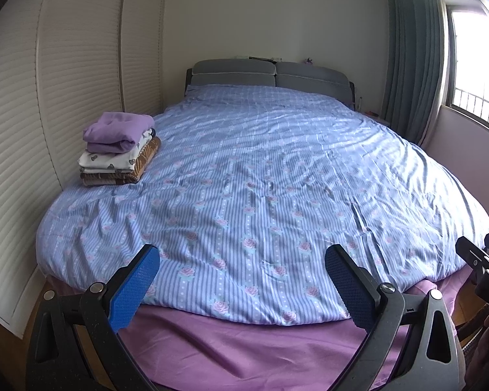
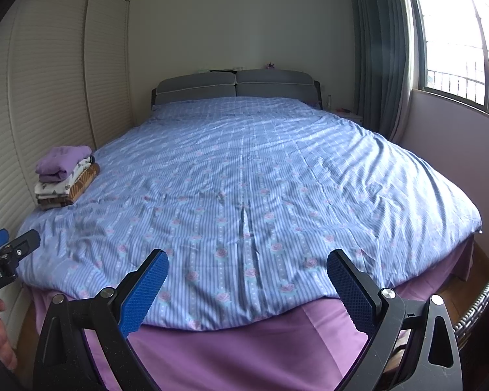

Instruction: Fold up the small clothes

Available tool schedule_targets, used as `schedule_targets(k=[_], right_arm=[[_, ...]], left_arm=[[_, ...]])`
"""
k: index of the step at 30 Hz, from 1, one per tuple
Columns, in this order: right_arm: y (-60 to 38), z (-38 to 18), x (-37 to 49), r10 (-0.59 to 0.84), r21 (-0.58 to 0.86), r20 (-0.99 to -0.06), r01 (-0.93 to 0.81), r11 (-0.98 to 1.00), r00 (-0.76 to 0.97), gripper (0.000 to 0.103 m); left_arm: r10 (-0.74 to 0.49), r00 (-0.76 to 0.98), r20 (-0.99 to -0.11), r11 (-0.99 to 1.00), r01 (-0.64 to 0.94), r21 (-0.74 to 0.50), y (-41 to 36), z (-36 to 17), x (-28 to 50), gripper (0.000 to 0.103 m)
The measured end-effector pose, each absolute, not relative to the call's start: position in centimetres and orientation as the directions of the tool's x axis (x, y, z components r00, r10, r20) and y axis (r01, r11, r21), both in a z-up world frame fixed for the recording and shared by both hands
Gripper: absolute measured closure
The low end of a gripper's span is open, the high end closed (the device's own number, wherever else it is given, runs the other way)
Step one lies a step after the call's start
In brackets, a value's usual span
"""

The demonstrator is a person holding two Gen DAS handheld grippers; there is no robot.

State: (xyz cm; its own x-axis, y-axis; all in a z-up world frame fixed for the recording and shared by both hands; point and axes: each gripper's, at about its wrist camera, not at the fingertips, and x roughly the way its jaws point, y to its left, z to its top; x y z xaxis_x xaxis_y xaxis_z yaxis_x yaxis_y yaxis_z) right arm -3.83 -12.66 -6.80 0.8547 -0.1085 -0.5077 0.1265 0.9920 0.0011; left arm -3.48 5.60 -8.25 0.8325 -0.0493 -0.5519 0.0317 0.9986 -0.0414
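Both grippers hang at the foot of the bed with nothing between their fingers: the left gripper (image 1: 243, 280) stands spread wide, its blue, cross-hatched pads (image 1: 133, 288) set on black angular arms, and the right gripper (image 2: 247, 285) is spread just as wide, its textured blue fingers (image 2: 350, 290) bare and touching no cloth. Over on the left side of the bed, close to the wardrobe, sits the stack of folded clothes (image 1: 119, 150): a soft lilac piece on top, rolled thick at its fold, a white piece with small dark prints under it, and a brown patterned one at the bottom, all squared into a neat pile with its edges roughly aligned. It rests on the duvet (image 1: 264, 169), a rumpled blue-and-white striped cover dotted with pink roses, creased in long ridges down the middle. Beneath its lower edge a smooth purple sheet (image 1: 244, 352) drapes over the end of the mattress. Beyond, two grey padded headboard cushions (image 1: 270, 73) lean at the wall, cream louvred wardrobe doors (image 1: 49, 75) run along the left, and pleated grey-green curtains (image 1: 410, 55) hang beside a bright barred window (image 2: 456, 49).
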Motion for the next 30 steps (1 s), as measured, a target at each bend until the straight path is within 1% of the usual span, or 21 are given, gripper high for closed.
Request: schedule_targets(k=[5,12,30], right_arm=[[-12.65,-6.89,-3.85,-0.109,0.002,-0.509,0.127,0.992,0.854,0.004],[-12.47,-6.97,-3.94,-0.113,-0.007,-0.506,0.127,0.992,0.855,0.004],[-12.32,-7.11,-3.81,-0.110,-0.004,-0.512,0.126,0.992,0.852,0.004]], left_arm=[[-0.069,0.820,-0.568,0.997,0.047,-0.053,5.70,-8.55,-3.22,0.000],[-0.067,0.809,-0.584,0.998,0.045,-0.052,5.84,-8.87,-2.87,0.000],[-0.061,0.809,-0.585,0.998,0.040,-0.048,5.95,-9.21,-2.78,0.000]])
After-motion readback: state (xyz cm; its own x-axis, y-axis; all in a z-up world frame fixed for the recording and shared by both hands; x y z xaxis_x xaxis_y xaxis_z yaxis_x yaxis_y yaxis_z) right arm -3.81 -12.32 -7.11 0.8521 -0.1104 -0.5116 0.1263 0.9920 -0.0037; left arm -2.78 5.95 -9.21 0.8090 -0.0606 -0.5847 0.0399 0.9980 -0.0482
